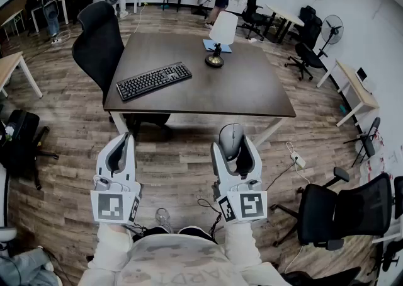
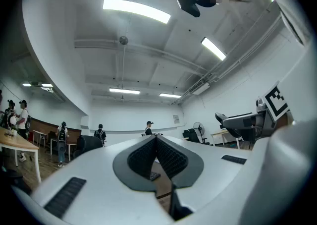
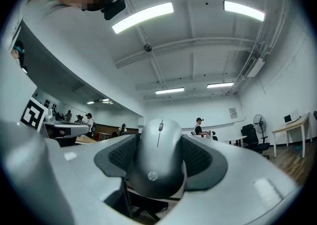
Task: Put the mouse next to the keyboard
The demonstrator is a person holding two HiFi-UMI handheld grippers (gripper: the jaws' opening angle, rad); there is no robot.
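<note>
Grey mouse (image 3: 158, 157) — clamped in right gripper (image 1: 233, 143), short of table (image 1: 252, 92); black keyboard (image 1: 153, 80) — flat, angled on it.

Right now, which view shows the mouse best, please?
The right gripper view: the mouse sits close and central, clamped in the right gripper. The head view shows it small, from above; the left gripper view misses it.

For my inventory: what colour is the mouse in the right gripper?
Grey mouse; the right gripper view shows it best.
</note>
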